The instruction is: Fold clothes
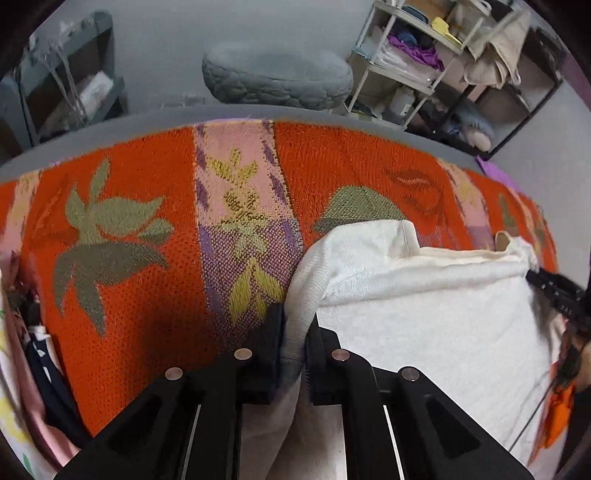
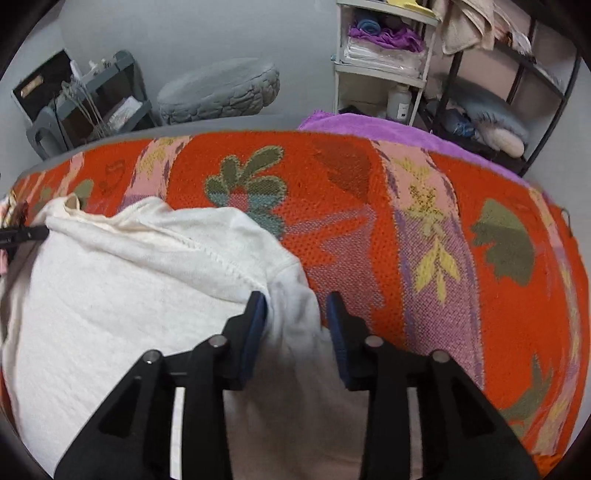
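One white garment (image 1: 424, 325) lies on the orange floral blanket (image 1: 147, 221) that covers the work surface; in the left wrist view it is at the right half, in the right wrist view at the left half. The left gripper (image 1: 294, 328) is closed on a fold of the garment's sleeve edge – the cloth is pinched between its two black fingers. The right gripper (image 2: 297, 314) has its two fingers apart, one on each side of a loose fold of the same garment; the cloth passes between them, but they do not press it. Behind the blanket there is one grey round cushion (image 2: 218, 92) on the floor. At the right stands a white shelf unit (image 2: 380, 55) – it holds purple and blue cloths (image 2: 384, 35) on an upper level, clear plastic packs below them, and one white bottle (image 2: 398, 99) on a lower level. Beside it a black frame shelf (image 2: 535, 74) holds a pale blue pillow (image 2: 484, 114), and a beige cloth hangs at its top. One purple towel (image 2: 369, 125) lies at the far edge of the blanket. At the left a grey rack (image 2: 92, 99) holds a dark box.
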The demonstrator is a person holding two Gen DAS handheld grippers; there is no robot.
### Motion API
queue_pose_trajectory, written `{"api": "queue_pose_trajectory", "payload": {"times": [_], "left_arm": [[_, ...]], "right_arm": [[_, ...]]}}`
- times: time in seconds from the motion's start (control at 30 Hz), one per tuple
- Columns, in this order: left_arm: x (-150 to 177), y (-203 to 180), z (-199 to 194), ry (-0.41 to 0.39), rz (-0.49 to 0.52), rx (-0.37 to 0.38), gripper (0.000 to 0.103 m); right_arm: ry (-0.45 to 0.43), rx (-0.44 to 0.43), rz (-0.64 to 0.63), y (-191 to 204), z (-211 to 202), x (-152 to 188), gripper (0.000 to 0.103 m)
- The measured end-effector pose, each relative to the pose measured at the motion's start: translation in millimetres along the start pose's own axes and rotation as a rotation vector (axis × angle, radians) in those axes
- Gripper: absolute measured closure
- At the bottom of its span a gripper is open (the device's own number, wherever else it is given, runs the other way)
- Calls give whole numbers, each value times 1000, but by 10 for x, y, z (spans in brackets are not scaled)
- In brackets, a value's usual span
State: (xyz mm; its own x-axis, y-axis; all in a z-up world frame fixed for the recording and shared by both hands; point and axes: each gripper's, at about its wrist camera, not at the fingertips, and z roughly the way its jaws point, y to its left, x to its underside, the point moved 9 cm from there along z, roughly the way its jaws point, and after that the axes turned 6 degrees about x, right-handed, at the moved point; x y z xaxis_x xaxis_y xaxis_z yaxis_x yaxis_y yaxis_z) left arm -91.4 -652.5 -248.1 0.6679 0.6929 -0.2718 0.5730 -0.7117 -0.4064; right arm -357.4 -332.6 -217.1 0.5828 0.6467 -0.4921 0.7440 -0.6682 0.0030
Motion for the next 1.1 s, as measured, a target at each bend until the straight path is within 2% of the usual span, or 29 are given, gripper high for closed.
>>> {"api": "queue_pose_trajectory", "payload": {"times": [0.07, 0.1, 0.13, 0.17, 0.2, 0.27, 0.3, 0.33, 0.4, 0.5, 0.57, 0.6, 0.63, 0.67, 0.7, 0.77, 0.8, 0.83, 0.93, 0.97, 1.0, 1.03, 1.1], "left_arm": [[0, 151, -68, 30, -108, 59, 85], [0, 232, -123, 41, -166, 88, 74], [-11, 309, -195, 26, -226, 107, 65], [-30, 384, -283, -8, -287, 120, 63], [-74, 370, -401, -72, -298, 161, 63], [-189, 137, -700, -236, -214, 282, 63], [-222, -51, -744, -258, -156, 318, 63], [-242, -231, -708, -244, -117, 340, 63], [-270, -563, -583, -195, -52, 378, 63], [-264, -891, -187, -97, 19, 333, 63], [-234, -927, 68, -49, 57, 237, 63], [-215, -925, 189, -24, 72, 185, 63], [-224, -857, 293, -10, 78, 116, 63], [-258, -775, 339, -19, 66, 80, 64], [-295, -723, 351, -39, 46, 81, 69], [-348, -658, 365, -71, 12, 91, 70], [-346, -675, 360, -76, 1, 106, 70], [-339, -704, 312, -90, 9, 130, 70], [-261, -879, 34, -156, 90, 236, 70], [-232, -944, -14, -171, 113, 249, 70], [-215, -999, -30, -183, 136, 239, 69], [-194, -1004, 11, -176, 152, 189, 65], [-165, -920, 143, -130, 159, 43, 65]], "right_arm": [[8, -65, 92, -167, -76, 5, 54], [3, -102, 147, -261, -137, -1, 54], [-2, -147, 198, -327, -195, -6, 54], [-12, -168, 242, -398, -260, -21, 54], [-37, -158, 262, -455, -333, -45, 52], [-99, -165, 234, -335, -475, -107, 53], [-105, -197, 204, -181, -497, -140, 58], [-97, -233, 170, 19, -487, -158, 67], [-72, -283, 93, 452, -402, -213, 74], [-29, -325, 29, 966, -184, -272, 80], [30, -294, -16, 1177, 50, -272, 81], [48, -250, -33, 1201, 157, -280, 82], [44, -212, -42, 1174, 243, -319, 90], [23, -194, -30, 1114, 275, -400, 92], [5, -166, 21, 985, 303, -480, 101], [-31, -98, 112, 745, 352, -612, 98], [-37, -84, 134, 651, 339, -626, 92], [-44, -74, 155, 565, 321, -638, 92], [-77, -203, 104, 780, 62, -521, 92], [-66, -226, 75, 874, 19, -426, 92], [-56, -249, 46, 968, -24, -329, 88], [-43, -269, 19, 1053, -58, -234, 85], [30, -216, 10, 1012, 116, -80, 82]]}}
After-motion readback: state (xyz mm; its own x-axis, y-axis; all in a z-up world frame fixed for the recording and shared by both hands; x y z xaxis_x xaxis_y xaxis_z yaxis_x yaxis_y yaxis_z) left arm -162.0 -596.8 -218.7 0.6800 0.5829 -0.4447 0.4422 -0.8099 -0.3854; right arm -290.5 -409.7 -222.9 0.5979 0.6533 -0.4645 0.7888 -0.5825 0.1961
